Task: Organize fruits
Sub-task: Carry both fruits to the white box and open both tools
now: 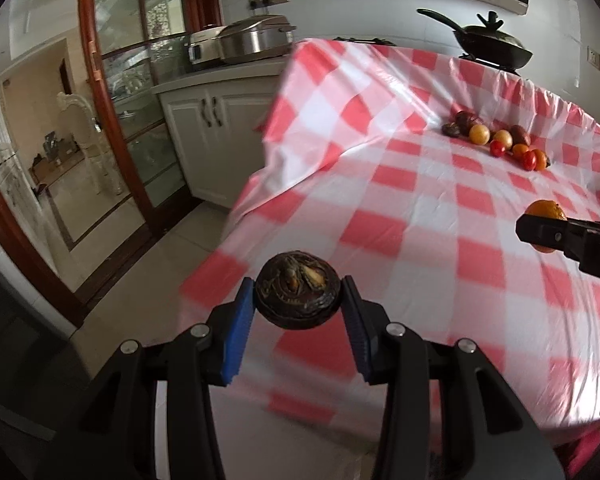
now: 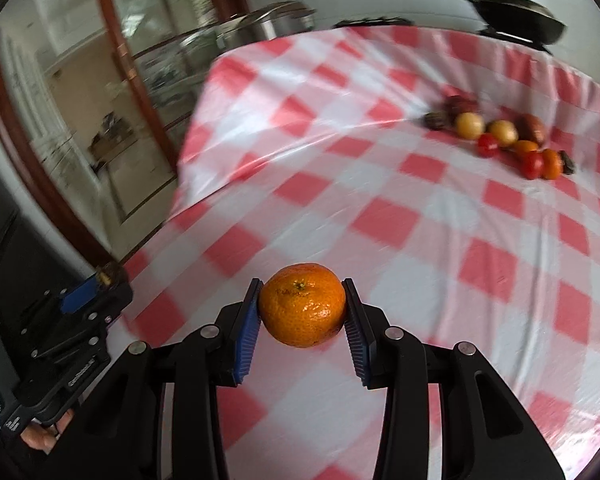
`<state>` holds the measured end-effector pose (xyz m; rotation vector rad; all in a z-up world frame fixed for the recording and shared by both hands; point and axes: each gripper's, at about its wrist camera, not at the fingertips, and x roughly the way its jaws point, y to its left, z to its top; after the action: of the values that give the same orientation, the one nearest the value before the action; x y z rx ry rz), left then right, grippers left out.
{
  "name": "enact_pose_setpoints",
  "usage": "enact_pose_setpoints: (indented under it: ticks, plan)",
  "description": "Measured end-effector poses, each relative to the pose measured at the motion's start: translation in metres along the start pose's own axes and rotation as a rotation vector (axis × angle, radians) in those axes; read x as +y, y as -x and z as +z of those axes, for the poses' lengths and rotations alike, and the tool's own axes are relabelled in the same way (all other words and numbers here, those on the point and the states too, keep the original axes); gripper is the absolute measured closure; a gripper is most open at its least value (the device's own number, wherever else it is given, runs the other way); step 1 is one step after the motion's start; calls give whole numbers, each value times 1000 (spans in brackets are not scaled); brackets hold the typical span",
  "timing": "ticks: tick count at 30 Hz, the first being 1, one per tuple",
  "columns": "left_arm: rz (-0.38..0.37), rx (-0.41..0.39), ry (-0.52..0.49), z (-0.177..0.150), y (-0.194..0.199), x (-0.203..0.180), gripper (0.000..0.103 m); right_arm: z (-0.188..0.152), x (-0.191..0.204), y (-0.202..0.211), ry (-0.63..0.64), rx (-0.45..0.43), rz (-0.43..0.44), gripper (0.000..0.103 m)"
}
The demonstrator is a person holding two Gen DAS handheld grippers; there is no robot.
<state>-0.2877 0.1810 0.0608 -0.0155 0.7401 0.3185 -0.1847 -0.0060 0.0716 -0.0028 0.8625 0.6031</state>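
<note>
Left gripper [image 1: 298,300]: closed on a dark, wrinkled round fruit [image 1: 298,294], held above the tablecloth's near-left edge.
Right gripper [image 2: 302,308]: clamped on a mandarin [image 2: 302,310], carried over the checked tablecloth [image 2: 380,200].
Fruit cluster [image 1: 500,144]: gathered near the far-right corner of the tabletop.

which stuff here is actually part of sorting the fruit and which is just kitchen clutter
Part of the job: dark round fruit in the left gripper; mandarin in the right gripper; fruit pile on the checked tablecloth.
Just lying about: lidded wok; steel cooker; white cabinet.
</note>
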Motion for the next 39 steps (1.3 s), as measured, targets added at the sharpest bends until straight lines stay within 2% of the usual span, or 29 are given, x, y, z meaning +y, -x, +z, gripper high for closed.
enact_pose_setpoints:
  ticks: [8, 12, 21, 28, 32, 39]
  plan:
    - [80, 43, 54, -55, 15, 55, 59, -33, 78, -9, 157, 89, 78, 63]
    - [113, 102, 98, -89, 13, 85, 59, -54, 123, -16, 289, 132, 127, 63]
    - [146, 220, 178, -147, -8, 129, 59, -130, 213, -53, 577, 310, 195, 63]
    - [172, 351, 180, -183, -39, 141, 59, -178, 241, -99, 676, 464, 209, 63]
    - [193, 428, 169, -201, -54, 144, 59, -194, 243, -127, 661, 550, 203, 63]
    - [210, 513, 166, -218, -71, 142, 59, -204, 237, -158, 617, 637, 182, 63]
